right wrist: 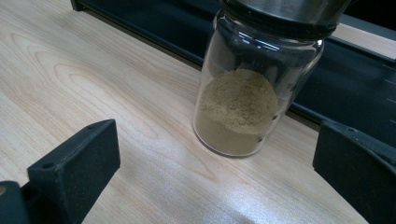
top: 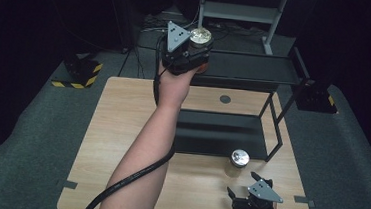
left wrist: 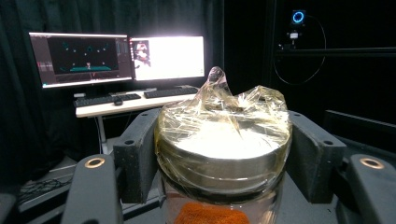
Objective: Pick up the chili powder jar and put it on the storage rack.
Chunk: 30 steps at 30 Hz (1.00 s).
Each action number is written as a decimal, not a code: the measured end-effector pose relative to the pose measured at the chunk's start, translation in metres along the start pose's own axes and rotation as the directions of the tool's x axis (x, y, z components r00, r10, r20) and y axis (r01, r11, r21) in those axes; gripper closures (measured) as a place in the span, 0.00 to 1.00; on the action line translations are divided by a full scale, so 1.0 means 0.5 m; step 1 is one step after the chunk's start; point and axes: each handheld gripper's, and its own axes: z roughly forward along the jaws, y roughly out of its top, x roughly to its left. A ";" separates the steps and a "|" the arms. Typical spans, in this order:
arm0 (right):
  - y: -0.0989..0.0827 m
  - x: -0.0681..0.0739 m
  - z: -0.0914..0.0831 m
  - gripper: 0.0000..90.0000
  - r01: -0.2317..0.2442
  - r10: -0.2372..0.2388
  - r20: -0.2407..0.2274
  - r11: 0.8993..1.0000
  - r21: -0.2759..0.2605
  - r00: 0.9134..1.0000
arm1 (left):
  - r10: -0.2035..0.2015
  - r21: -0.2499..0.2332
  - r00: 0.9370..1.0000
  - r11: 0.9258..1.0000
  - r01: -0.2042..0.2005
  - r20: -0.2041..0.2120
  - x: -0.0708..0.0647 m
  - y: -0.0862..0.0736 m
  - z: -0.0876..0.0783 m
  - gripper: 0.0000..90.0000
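Left gripper (top: 190,54) is raised over the far edge of the desk (top: 121,129), level with the top tier of the black shelf rack (top: 246,69), jaws clamped on a glass jar (left wrist: 224,154) just under its metal lid. The lid is wrapped in crinkled clear film bunched to a peak on top, and orange powder shows at the bottom of the left gripper view. The jar sits upright between the jaws, one pad pressing on each side. Right gripper (top: 239,195) rests near the front right corner of the desk, jaws apart and holding nothing. A second jar (right wrist: 243,93) with tan powder and a metal lid stands upright on the desk just ahead of those open jaws, untouched, right beside the rack's lower shelf (top: 216,132). Two lit monitors (left wrist: 116,58) are on a workstation behind.
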 end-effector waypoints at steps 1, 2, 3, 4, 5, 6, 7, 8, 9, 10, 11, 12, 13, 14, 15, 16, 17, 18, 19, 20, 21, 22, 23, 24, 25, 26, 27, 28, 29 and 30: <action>0.000 0.000 0.000 0.00 0.001 -0.001 0.000 1.000 0.000 1.000 | -0.001 -0.002 1.000 1.000 0.001 0.001 0.000 -0.001 0.001 0.38; 0.000 0.000 0.000 0.00 0.003 -0.003 -0.001 1.000 0.000 1.000 | -0.003 -0.002 1.000 1.000 0.003 0.001 0.000 -0.001 0.002 0.38; 0.000 0.000 0.000 0.00 0.002 -0.002 -0.002 1.000 0.000 1.000 | -0.004 -0.001 1.000 1.000 0.004 0.002 0.000 -0.001 0.003 0.38; 0.000 0.000 0.000 0.00 0.001 -0.001 -0.001 1.000 0.000 1.000 | -0.005 0.002 1.000 1.000 0.005 0.003 0.001 0.000 0.005 0.38; 0.000 0.000 0.000 0.00 0.000 0.000 0.000 1.000 0.000 1.000 | -0.005 0.002 1.000 1.000 0.005 0.006 0.002 -0.001 0.007 0.38; 0.000 -0.001 0.000 0.00 -0.001 0.001 -0.003 1.000 0.000 1.000 | -0.008 0.002 1.000 1.000 0.008 0.007 0.002 -0.002 0.010 0.38; 0.000 -0.002 0.000 0.00 -0.002 0.002 -0.004 1.000 0.002 1.000 | -0.008 0.002 1.000 1.000 0.008 0.007 0.002 -0.002 0.010 0.38; 0.000 -0.002 0.000 0.00 -0.004 0.004 -0.004 1.000 0.002 1.000 | -0.018 0.002 1.000 1.000 0.018 0.006 0.004 -0.003 0.013 0.38; 0.000 -0.002 0.000 0.00 -0.006 0.006 -0.003 1.000 0.001 1.000 | -0.028 0.000 1.000 1.000 0.028 0.006 0.005 -0.005 0.014 0.38; -0.001 -0.002 0.000 0.00 -0.006 0.006 -0.002 1.000 -0.002 1.000 | -0.030 0.001 1.000 1.000 0.030 0.007 0.005 -0.005 0.016 0.38; -0.001 -0.002 0.000 0.00 -0.006 0.006 -0.002 1.000 -0.003 1.000 | -0.028 0.002 1.000 1.000 0.028 0.005 0.004 -0.004 0.017 0.38; 0.000 -0.002 0.000 0.00 -0.006 0.006 -0.002 1.000 -0.001 1.000 | -0.029 0.002 1.000 1.000 0.029 0.003 0.003 -0.004 0.017 0.38; -0.001 -0.002 0.000 0.00 -0.005 0.005 -0.002 1.000 -0.001 1.000 | -0.031 0.003 1.000 1.000 0.031 0.002 0.002 -0.004 0.017 0.38; -0.001 -0.002 0.000 0.00 -0.003 0.003 -0.002 1.000 -0.003 1.000 | -0.032 0.005 0.999 0.999 0.032 0.001 0.002 -0.003 0.017 0.38; -0.001 -0.002 0.000 0.00 -0.003 0.003 -0.002 1.000 -0.003 1.000 | -0.032 0.005 0.999 0.999 0.032 0.001 0.002 -0.003 0.017 0.37; -0.001 -0.001 0.000 0.00 -0.002 0.002 -0.002 1.000 -0.002 1.000 | -0.033 0.006 0.999 0.999 0.033 0.002 0.002 -0.003 0.017 0.37; -0.001 -0.001 0.000 0.00 0.000 0.000 -0.002 1.000 -0.003 1.000 | -0.034 0.007 0.999 0.999 0.034 0.002 0.003 -0.002 0.016 0.37; -0.001 -0.001 0.000 0.00 0.001 -0.001 -0.002 1.000 -0.002 1.000 | -0.035 0.009 0.999 0.999 0.035 0.003 0.003 -0.001 0.016 0.37; -0.001 0.000 0.000 0.00 0.002 -0.002 -0.001 1.000 -0.002 1.000 | -0.035 0.012 0.999 0.999 0.035 0.004 0.004 0.000 0.016 0.37; 0.000 0.000 0.000 0.00 0.003 -0.003 -0.001 1.000 -0.001 1.000 | -0.034 0.014 0.999 0.999 0.034 0.005 0.005 0.001 0.016 0.37; 0.000 0.000 0.000 0.00 0.005 -0.005 -0.002 1.000 0.000 1.000 | -0.037 0.015 0.999 0.999 0.037 0.007 0.006 0.001 0.016 0.37; 0.000 0.000 0.000 0.00 0.006 -0.006 -0.002 1.000 0.000 1.000 | -0.044 0.018 0.999 0.999 0.044 0.006 0.006 0.002 0.017 0.37; 0.000 0.000 0.000 0.00 0.005 -0.005 -0.002 1.000 0.001 1.000 | -0.054 0.023 0.999 0.998 0.054 0.005 0.006 0.003 0.017 0.35; 0.000 0.001 0.000 0.00 0.004 -0.004 -0.001 1.000 0.001 1.000 | -0.056 0.025 0.998 0.998 0.056 0.003 0.006 0.004 0.017 0.31; 0.000 0.000 0.000 0.00 0.003 -0.003 -0.001 1.000 0.000 1.000 | -0.066 0.028 0.998 0.997 0.066 -0.001 0.005 0.005 0.017 0.28; 0.000 0.000 0.000 0.00 0.004 -0.004 -0.001 1.000 -0.001 1.000 | -0.071 0.032 0.997 0.997 0.071 -0.003 0.004 0.006 0.017 0.24; -0.001 0.000 0.000 0.00 0.005 -0.005 -0.001 1.000 -0.002 1.000 | -0.066 0.036 0.998 0.997 0.067 -0.014 -0.002 0.007 0.016 0.21; -0.001 0.000 0.000 0.00 0.005 -0.005 -0.002 1.000 -0.003 1.000 | -0.058 0.040 0.998 0.997 0.059 -0.020 -0.006 0.008 0.015 0.14; -0.001 0.000 0.000 0.00 0.005 -0.005 -0.002 1.000 -0.003 1.000 | -0.058 0.040 0.998 0.997 0.059 -0.020 -0.006 0.008 0.015 0.06; -0.001 0.001 0.000 0.00 0.006 -0.006 0.000 1.000 -0.002 1.000 | -0.053 0.036 0.998 0.998 0.055 -0.034 -0.014 0.008 0.011 0.02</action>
